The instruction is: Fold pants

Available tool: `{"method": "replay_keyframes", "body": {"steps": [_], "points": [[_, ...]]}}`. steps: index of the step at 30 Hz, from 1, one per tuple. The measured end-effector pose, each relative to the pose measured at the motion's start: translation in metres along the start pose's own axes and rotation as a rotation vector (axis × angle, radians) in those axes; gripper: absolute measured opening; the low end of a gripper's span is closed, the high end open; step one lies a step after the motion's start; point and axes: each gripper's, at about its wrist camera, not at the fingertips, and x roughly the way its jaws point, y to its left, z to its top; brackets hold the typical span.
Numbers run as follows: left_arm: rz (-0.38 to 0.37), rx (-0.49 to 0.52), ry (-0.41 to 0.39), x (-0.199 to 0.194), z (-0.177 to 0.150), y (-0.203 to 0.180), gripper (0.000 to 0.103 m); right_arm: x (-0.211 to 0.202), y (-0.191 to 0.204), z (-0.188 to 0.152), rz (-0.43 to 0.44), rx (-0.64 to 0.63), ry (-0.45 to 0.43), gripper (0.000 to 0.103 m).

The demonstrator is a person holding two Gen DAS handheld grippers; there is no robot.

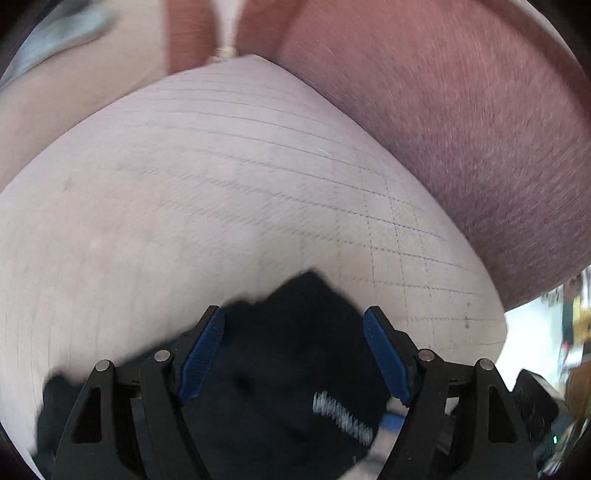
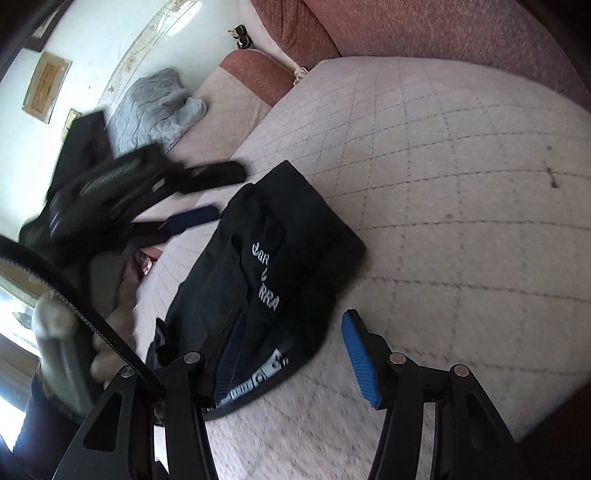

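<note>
From my right wrist camera I see the black pants (image 2: 269, 266) lying folded into a compact bundle on the pale quilted cover (image 2: 443, 177) of what looks like a sofa seat or bed, toward its left edge. White lettering runs across the top layer, and a band with white marks shows at the near end of the bundle.

My right gripper (image 2: 291, 358) stands with its jaws apart. The left blue pad (image 2: 231, 360) sits over the near end of the pants, and I cannot tell whether it touches the cloth; the right blue pad (image 2: 360, 360) is over bare quilt just beside the bundle. Nothing is pinched between them.

My left gripper (image 2: 199, 194) shows in the same view as a blurred black shape at the left, above the edge of the quilt and apart from the pants, its fingers spread.

Its own camera is heavily smeared. There the left gripper (image 1: 293, 354) looks down with both blue pads (image 1: 201, 354) wide apart, the dark pants (image 1: 295, 317) below and between them, a patch of white lettering near the bottom. The pads press on nothing that I can make out.

Behind the quilt rises a reddish-brown upholstered backrest (image 2: 461, 33). A grey garment (image 2: 155, 107) lies crumpled on the next seat to the left, well apart from the pants
</note>
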Motion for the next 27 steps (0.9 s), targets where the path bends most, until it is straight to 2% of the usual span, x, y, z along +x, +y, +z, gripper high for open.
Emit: {"method": "replay_keyframes", "body": {"steps": [3, 5, 6, 7, 8, 9, 10, 11, 13, 18, 22, 24, 27], "points": [[-0.020, 0.049, 0.102, 0.034, 0.020, -0.009, 0.077, 0.012, -0.001, 0.005, 0.028, 0.010, -0.004, 0.060], [0.015, 0.064, 0.186, 0.059, 0.021, -0.014, 0.076, 0.018, 0.004, 0.007, 0.018, -0.011, -0.004, 0.062], [0.044, 0.083, 0.188, 0.063, 0.019, -0.017, 0.076, 0.019, 0.006, 0.007, 0.014, -0.018, -0.003, 0.062], [0.074, 0.113, 0.164, 0.060, 0.015, -0.024, 0.070, 0.020, 0.009, 0.009, 0.011, -0.025, 0.002, 0.061], [0.081, 0.122, 0.153, 0.056, 0.013, -0.026, 0.051, 0.021, 0.011, 0.009, 0.009, -0.031, 0.009, 0.048], [0.079, 0.112, 0.141, 0.048, 0.010, -0.025, 0.041, 0.022, 0.013, 0.011, 0.017, -0.038, 0.025, 0.031], [0.061, 0.086, 0.128, 0.039, 0.009, -0.021, 0.035, 0.026, 0.015, 0.013, 0.033, -0.037, 0.051, 0.019], [0.040, 0.063, 0.112, 0.030, 0.007, -0.017, 0.029, 0.025, 0.018, 0.013, 0.025, -0.045, 0.054, 0.019], [-0.001, 0.012, 0.068, 0.004, 0.000, -0.004, 0.025, 0.020, 0.031, 0.012, 0.013, -0.103, 0.043, 0.018], [-0.107, -0.150, -0.089, -0.075, -0.032, 0.048, 0.025, 0.007, 0.097, 0.007, 0.029, -0.287, 0.030, 0.018], [-0.165, -0.307, -0.209, -0.131, -0.078, 0.117, 0.025, 0.018, 0.160, -0.012, 0.050, -0.448, 0.073, 0.018], [-0.183, -0.391, -0.265, -0.154, -0.115, 0.152, 0.025, 0.032, 0.190, -0.028, 0.064, -0.522, 0.112, 0.018], [-0.199, -0.489, -0.308, -0.167, -0.156, 0.194, 0.025, 0.060, 0.228, -0.056, 0.067, -0.620, 0.175, 0.017]]}}
